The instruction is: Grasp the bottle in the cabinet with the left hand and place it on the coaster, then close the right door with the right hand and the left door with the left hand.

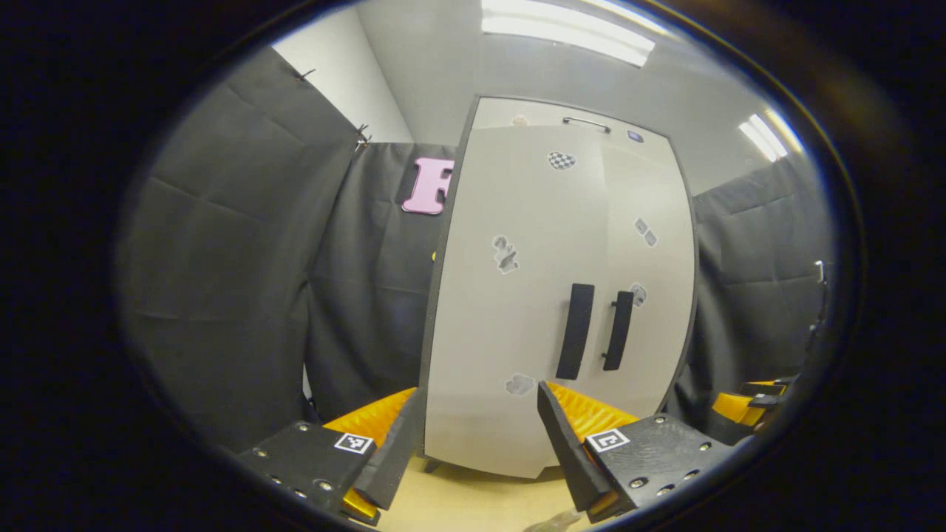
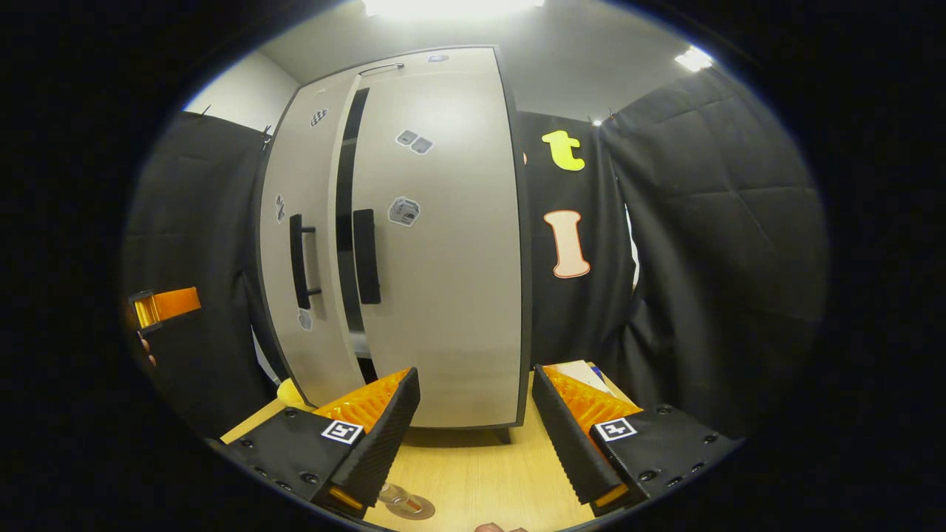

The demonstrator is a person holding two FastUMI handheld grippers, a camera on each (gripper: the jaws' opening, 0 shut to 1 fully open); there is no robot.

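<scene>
The pale grey cabinet (image 1: 517, 244) stands on a wooden table (image 1: 473, 499). In the right gripper view its right door (image 2: 443, 244) is flush, while the left door (image 2: 295, 185) stands slightly ajar with a dark gap beside it. Both black handles (image 1: 576, 330) sit near the middle seam. My left gripper (image 1: 480, 389) is open and empty, a short way in front of the left door. My right gripper (image 2: 474, 372) is also open and empty, facing the right door. A clear bottle (image 2: 392, 493) rests on a round coaster (image 2: 415, 507) at the table's near edge, partly behind a finger.
Black cloth walls close in on both sides of the cabinet. A yellow object (image 2: 290, 391) lies by the cabinet's left foot and a flat white item (image 2: 580, 373) at its right. The other gripper (image 1: 746, 403) is at the far right, and the left one (image 2: 164, 305) at the far left.
</scene>
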